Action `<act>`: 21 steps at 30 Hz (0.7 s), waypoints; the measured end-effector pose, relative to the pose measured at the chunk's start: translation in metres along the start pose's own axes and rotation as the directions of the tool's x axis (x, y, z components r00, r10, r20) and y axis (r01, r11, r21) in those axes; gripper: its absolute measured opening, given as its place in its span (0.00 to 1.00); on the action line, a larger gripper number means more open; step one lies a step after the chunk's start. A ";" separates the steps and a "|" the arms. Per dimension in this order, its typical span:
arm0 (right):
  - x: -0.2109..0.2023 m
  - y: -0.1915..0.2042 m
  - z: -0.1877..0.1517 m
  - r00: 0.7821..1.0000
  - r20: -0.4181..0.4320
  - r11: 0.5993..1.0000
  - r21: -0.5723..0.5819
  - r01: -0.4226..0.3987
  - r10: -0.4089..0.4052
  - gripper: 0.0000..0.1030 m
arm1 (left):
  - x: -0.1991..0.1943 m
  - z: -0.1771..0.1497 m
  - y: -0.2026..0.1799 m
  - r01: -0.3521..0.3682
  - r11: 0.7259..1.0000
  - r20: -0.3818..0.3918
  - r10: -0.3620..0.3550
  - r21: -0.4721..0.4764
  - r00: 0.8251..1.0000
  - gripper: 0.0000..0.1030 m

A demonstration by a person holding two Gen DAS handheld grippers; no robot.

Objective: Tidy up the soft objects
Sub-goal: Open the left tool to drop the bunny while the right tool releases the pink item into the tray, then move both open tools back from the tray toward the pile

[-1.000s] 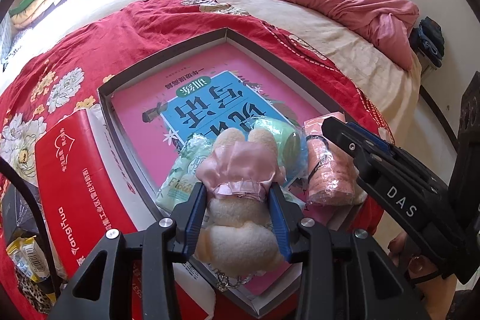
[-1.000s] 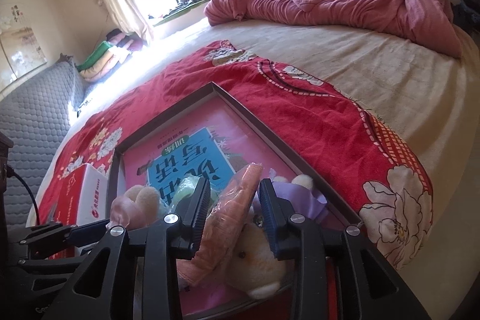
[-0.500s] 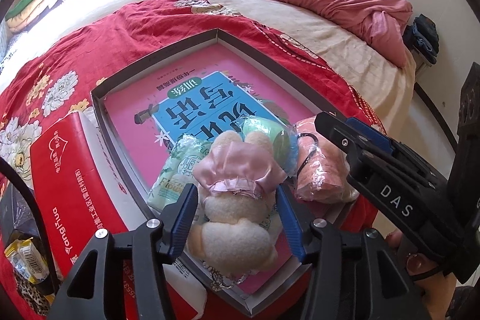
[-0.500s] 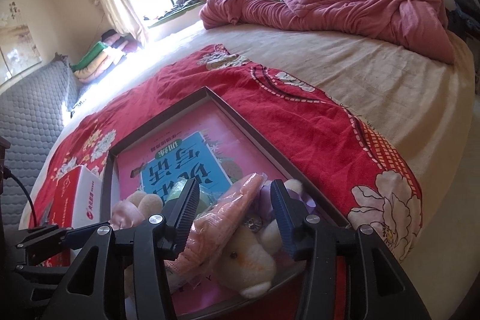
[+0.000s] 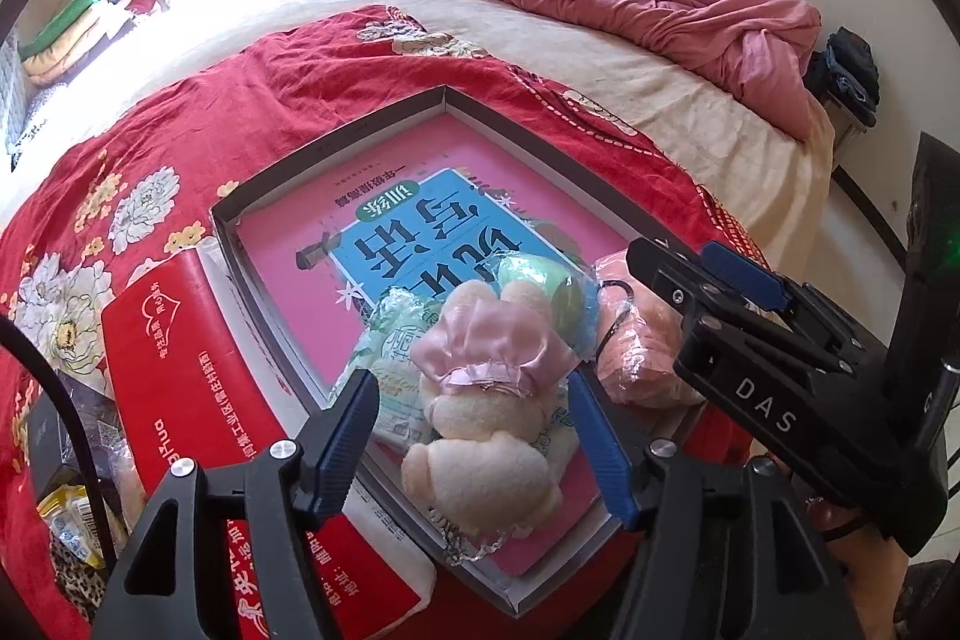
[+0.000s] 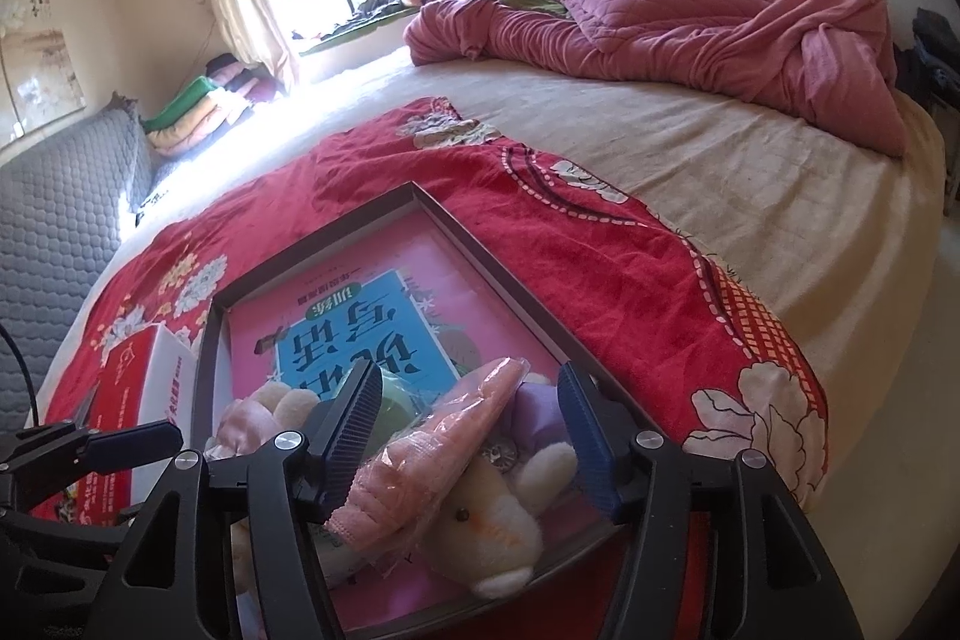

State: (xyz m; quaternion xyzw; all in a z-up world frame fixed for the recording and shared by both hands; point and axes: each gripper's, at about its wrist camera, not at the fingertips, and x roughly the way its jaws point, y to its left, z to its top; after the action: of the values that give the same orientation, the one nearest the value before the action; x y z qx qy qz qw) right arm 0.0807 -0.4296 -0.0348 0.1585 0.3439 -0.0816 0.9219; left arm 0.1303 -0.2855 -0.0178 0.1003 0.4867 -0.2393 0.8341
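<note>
A shallow dark-rimmed box [image 5: 336, 142] lies on a red floral blanket and holds a pink and blue book. At its near corner lie a cream plush toy in a pink dress [image 5: 480, 418], a green wrapped pack [image 5: 390, 352], a green ball [image 5: 534, 274] and a wrapped pink towel [image 5: 642, 346]. My left gripper [image 5: 474, 436] is open, its fingers either side of the plush, apart from it. My right gripper [image 6: 474, 436] is open around the pink towel [image 6: 432, 454], above a cream plush in purple [image 6: 486, 514].
A red and white tissue pack [image 5: 174, 358] lies left of the box. Snack packets [image 5: 66, 520] sit at the far left. A crumpled pink quilt [image 6: 690, 22] lies at the far side of the bed. The bed edge [image 6: 888, 292] drops off to the right.
Both grippers have opened: the left let go of the pink-dressed plush, the right let go of the pink towel. Both have drawn back a little from the box.
</note>
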 end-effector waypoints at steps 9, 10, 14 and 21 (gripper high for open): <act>-0.005 0.001 0.000 1.000 0.021 1.000 -0.014 0.022 -0.021 0.70 | -0.015 -0.003 0.009 0.017 0.999 0.018 -0.017 -0.034 1.000 0.75; -0.006 0.000 0.000 1.000 0.027 1.000 -0.007 0.015 -0.015 0.72 | -0.018 -0.004 0.010 0.019 0.999 0.024 -0.018 -0.038 1.000 0.76; -0.017 -0.002 0.003 0.998 0.068 1.000 0.026 -0.008 0.006 0.75 | -0.026 -0.005 0.010 0.009 0.999 0.035 -0.007 -0.045 0.999 0.79; -0.027 0.002 0.003 0.997 0.077 0.999 0.032 0.004 -0.006 0.76 | -0.037 -0.009 0.012 -0.001 0.998 0.050 0.004 -0.064 0.999 0.83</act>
State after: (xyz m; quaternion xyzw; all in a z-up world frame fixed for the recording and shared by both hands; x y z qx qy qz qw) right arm 0.0631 -0.4274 -0.0145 0.1689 0.3071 -0.0954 0.9317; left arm 0.1143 -0.2600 0.0086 0.0684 0.4731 -0.2251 0.8490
